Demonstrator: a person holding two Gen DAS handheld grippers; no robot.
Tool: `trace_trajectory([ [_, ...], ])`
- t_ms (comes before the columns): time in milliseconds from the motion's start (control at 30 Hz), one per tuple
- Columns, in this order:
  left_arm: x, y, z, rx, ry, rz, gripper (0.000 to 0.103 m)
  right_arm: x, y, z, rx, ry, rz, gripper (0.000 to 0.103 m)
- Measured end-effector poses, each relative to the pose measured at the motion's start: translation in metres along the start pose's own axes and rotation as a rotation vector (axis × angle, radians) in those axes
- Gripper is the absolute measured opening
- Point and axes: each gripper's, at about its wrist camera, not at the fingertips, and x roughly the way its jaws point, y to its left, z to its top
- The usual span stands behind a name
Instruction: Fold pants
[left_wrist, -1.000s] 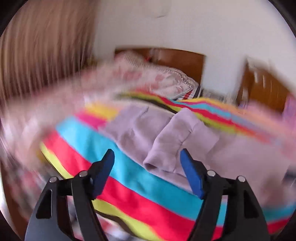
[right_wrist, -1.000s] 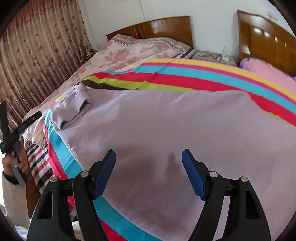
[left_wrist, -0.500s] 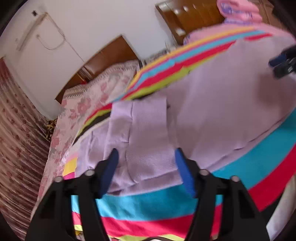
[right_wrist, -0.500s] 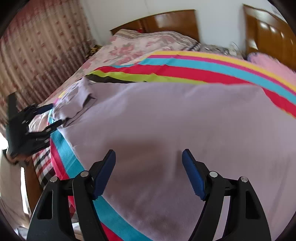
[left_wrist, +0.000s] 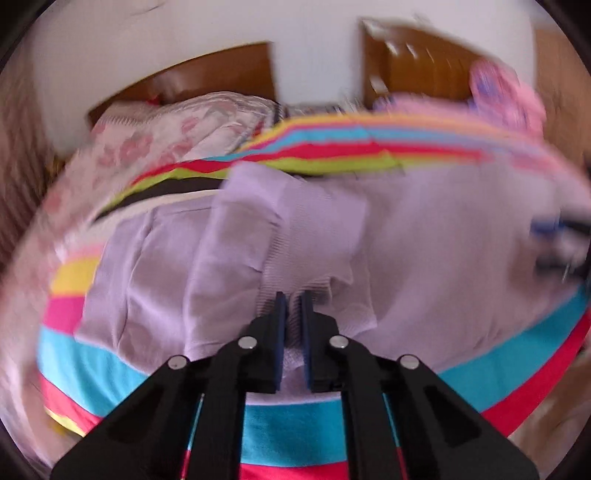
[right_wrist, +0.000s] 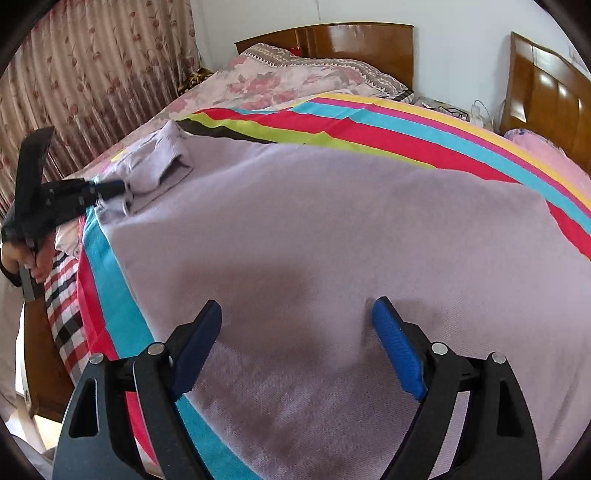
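Left gripper (left_wrist: 291, 306) clamped on pants (right_wrist: 332, 240) cuff (left_wrist: 295, 258); right gripper (right_wrist: 295, 321) apart, mid-fabric. Grab edge beside cuff, lift evenly.

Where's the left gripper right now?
In the right wrist view, the left gripper is at the far left, shut on the ribbed cuff end of the lavender knit pants, near the striped bedsheet's edge.
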Motion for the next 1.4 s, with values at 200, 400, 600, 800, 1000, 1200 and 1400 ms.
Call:
trace_trajectory([
  [200, -0.045, 0.161, -0.019, -0.794, -0.224, -0.25, 0.01, 0.0, -0.004, 0.0, 0.012, -0.001, 0.016, 0.084],
  [400, -0.018, 0.243, -0.108, -1.279, -0.195, -0.374, 0.031, 0.0, -0.003, -0.002, 0.021, -0.007, 0.018, 0.086],
  [600, -0.078, 0.17, -0.079, -0.887, -0.238, -0.114, 0.069, -0.012, -0.001, 0.008, 0.03, -0.042, 0.028, 0.085],
  [800, -0.084, 0.071, -0.04, -0.569, -0.19, -0.032, 0.08, -0.028, 0.045, 0.016, -0.111, -0.104, 0.103, 0.074],
  [1000, -0.055, -0.024, -0.041, -0.417, -0.109, -0.198, 0.08, -0.012, 0.093, -0.008, -0.335, -0.024, 0.182, 0.04],
  [1200, -0.022, -0.046, -0.04, -0.344, -0.052, -0.164, 0.079, -0.005, 0.087, -0.009, -0.327, -0.014, 0.168, 0.03],
  [1400, -0.005, -0.03, -0.038, -0.376, -0.022, -0.167, 0.08, 0.006, 0.085, -0.013, -0.389, 0.006, 0.112, 0.028],
])
